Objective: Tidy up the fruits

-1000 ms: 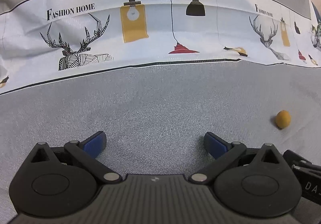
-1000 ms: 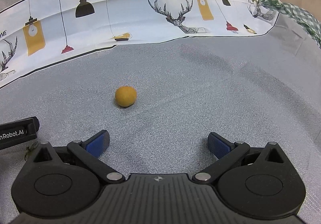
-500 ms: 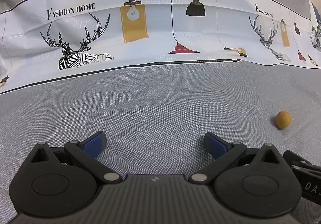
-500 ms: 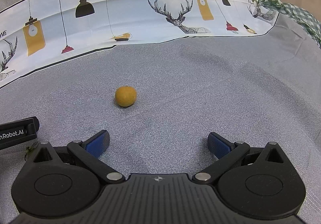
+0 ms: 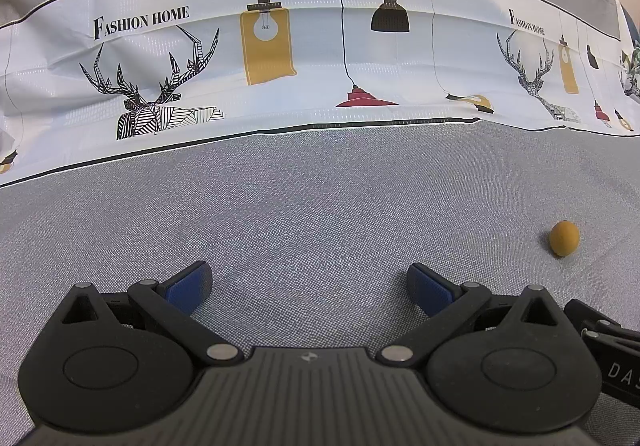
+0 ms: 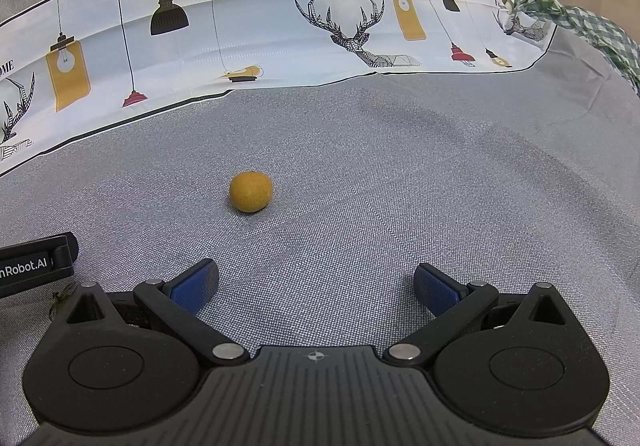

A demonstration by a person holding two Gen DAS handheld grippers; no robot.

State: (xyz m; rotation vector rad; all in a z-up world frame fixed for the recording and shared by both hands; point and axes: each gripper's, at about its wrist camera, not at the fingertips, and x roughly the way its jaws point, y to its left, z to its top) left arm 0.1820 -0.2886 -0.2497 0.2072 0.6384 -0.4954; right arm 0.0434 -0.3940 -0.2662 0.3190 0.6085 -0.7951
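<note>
You have one small round yellow-orange fruit [image 6: 251,191] lying on the grey woven tablecloth [image 6: 400,186], short of its white printed band of deer and lamps [image 6: 240,34]. Your right gripper [image 6: 315,284] sits just behind the fruit, blue-padded jaws spread wide, holding nothing. Your left gripper [image 5: 307,282], equally wide and empty, has the fruit [image 5: 564,238] well off to its right.

Fruit [image 6: 251,191] lies on cloth-covered table [image 6: 400,186], ahead and left of right hand-held gripper [image 6: 316,284], far right of left hand-held gripper [image 5: 308,282]. Picture strip [image 6: 260,38] runs behind fruit. Checked cloth [image 6: 592,30] at far right.
</note>
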